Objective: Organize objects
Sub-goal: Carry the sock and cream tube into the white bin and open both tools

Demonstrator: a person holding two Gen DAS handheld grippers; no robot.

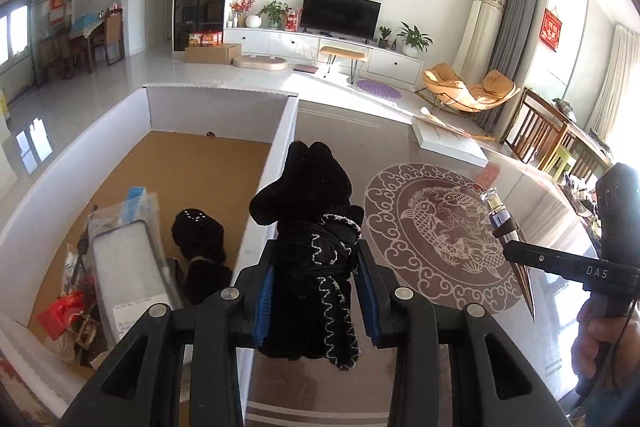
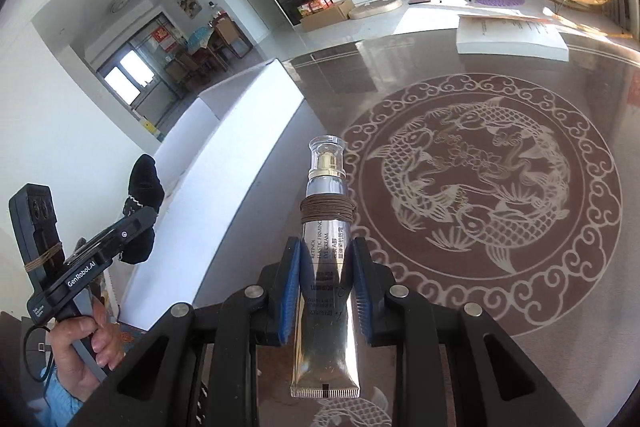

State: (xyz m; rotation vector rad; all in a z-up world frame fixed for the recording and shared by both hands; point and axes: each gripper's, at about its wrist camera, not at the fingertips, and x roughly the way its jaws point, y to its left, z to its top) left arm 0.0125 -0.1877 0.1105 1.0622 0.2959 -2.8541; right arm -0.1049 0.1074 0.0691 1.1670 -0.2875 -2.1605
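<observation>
My left gripper (image 1: 316,277) is shut on a black velvet pouch (image 1: 310,223) with white stitching, held above the right wall of a white cardboard box (image 1: 276,163). Inside the box lie another black pouch (image 1: 200,239), a clear plastic package (image 1: 124,263) and small red items (image 1: 60,311). My right gripper (image 2: 326,279) is shut on a silver eye-cream tube (image 2: 326,267) with a clear cap and brown cord wound round it, held over the table. The tube also shows in the left wrist view (image 1: 500,217); the pouch shows in the right wrist view (image 2: 142,199).
The glossy brown table (image 2: 460,67) bears a round fish motif (image 2: 480,195). A white flat box (image 2: 512,35) lies at its far right edge. Beyond are a TV cabinet (image 1: 340,45), an orange chair (image 1: 468,89) and wooden chairs (image 1: 536,131).
</observation>
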